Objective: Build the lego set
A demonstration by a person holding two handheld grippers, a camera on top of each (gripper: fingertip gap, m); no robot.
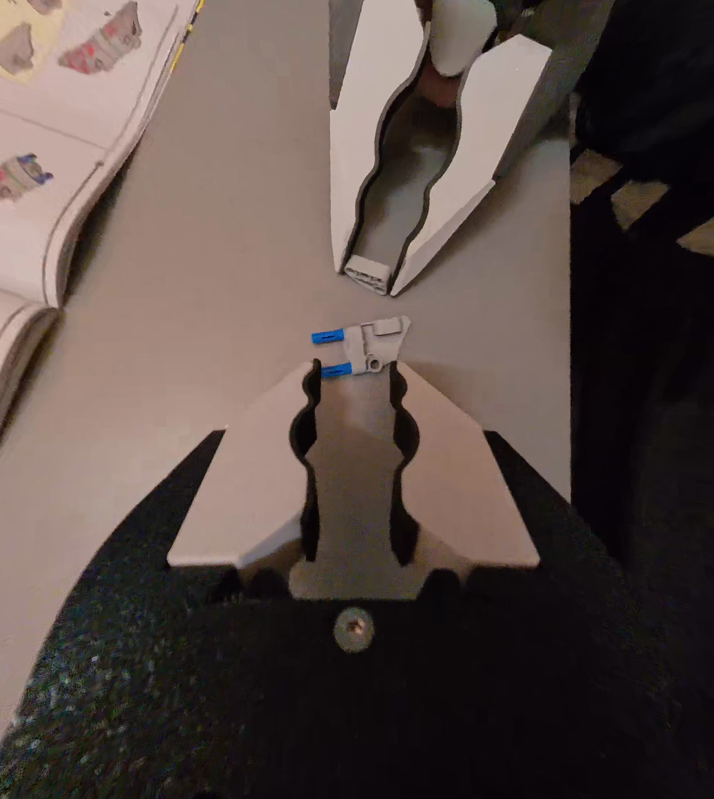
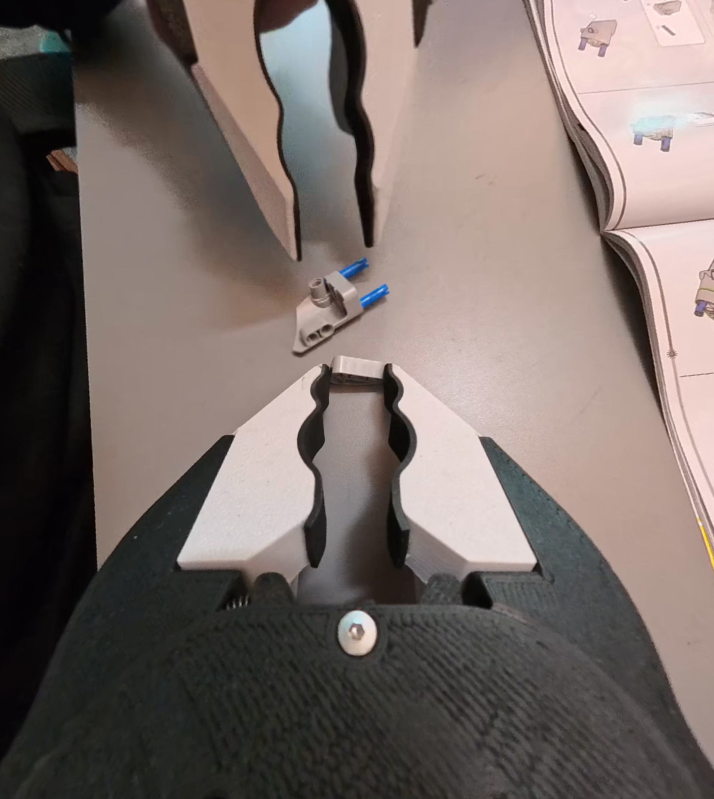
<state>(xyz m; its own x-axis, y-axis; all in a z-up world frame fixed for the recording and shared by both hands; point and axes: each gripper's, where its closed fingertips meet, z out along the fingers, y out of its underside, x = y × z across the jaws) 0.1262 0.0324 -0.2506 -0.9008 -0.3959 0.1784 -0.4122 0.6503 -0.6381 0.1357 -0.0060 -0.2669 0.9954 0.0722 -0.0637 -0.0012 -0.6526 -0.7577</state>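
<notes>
Right gripper (image 2: 357, 371) is pinching a small grey beam (image 2: 355, 368) at its fingertips, just near of the grey sub-assembly (image 2: 329, 309) lying on the desk (image 2: 476, 259). My left gripper (image 1: 355, 367) is spread and holds nothing, its tips just beside that sub-assembly with its two blue pins (image 1: 328, 337). To one side, the open instruction booklet (image 2: 671, 216) shows far larger models, so I judge the build is early: one small cluster joined, the beam not yet attached, and most of the set remaining.
</notes>
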